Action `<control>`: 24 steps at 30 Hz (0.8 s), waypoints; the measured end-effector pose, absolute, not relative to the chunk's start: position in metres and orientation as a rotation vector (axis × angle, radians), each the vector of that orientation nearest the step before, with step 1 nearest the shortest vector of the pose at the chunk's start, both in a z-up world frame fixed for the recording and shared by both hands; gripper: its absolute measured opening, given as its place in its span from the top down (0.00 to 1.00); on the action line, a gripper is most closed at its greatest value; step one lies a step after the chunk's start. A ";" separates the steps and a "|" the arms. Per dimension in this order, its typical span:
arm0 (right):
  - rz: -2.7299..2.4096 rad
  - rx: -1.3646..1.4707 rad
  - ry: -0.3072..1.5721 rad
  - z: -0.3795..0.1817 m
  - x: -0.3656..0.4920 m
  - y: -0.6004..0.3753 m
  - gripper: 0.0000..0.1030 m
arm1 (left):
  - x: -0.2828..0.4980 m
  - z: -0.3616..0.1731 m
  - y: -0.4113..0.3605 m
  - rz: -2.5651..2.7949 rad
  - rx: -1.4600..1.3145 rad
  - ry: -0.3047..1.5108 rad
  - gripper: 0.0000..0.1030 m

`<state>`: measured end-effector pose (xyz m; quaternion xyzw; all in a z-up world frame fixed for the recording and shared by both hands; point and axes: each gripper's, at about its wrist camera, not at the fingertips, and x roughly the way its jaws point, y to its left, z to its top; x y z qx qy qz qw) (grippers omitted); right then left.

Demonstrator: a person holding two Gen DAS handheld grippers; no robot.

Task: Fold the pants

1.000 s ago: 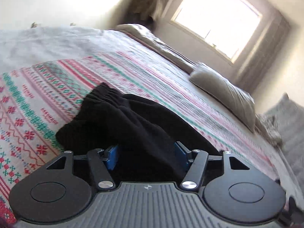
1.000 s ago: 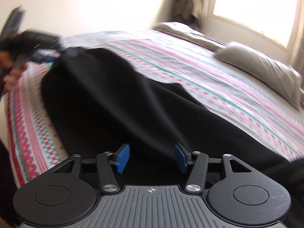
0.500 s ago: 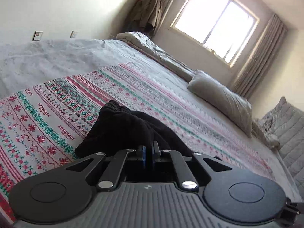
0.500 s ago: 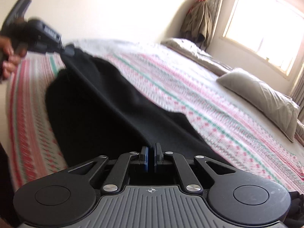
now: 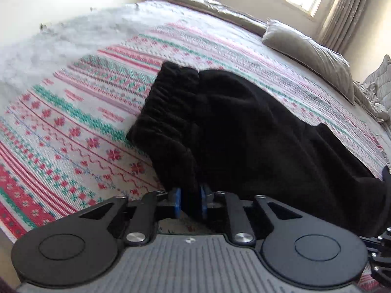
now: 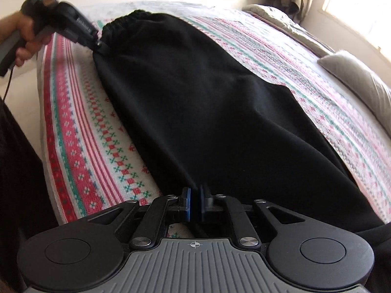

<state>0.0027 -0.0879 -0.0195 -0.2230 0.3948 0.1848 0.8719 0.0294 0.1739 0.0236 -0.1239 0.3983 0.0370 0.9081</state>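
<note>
Through the left wrist camera we see our left gripper (image 5: 190,202) with its jaws clamped on a fold of the black pants (image 5: 244,131) near the gathered waistband (image 5: 158,114), which bunches toward 11 o'clock on the patterned bedspread (image 5: 73,127). A grey pillow (image 5: 310,53) lies at 2 o'clock.

Through the right wrist camera, our right gripper (image 6: 194,205) has its jaws pinched on the pants (image 6: 207,112), which stretch toward 11 o'clock, where the left gripper (image 6: 96,42) grips the waistband (image 6: 122,19).
</note>
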 end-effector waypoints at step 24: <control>-0.069 -0.042 0.754 0.025 -0.003 -0.247 0.24 | 0.046 0.049 -0.008 -0.405 -0.041 0.708 0.06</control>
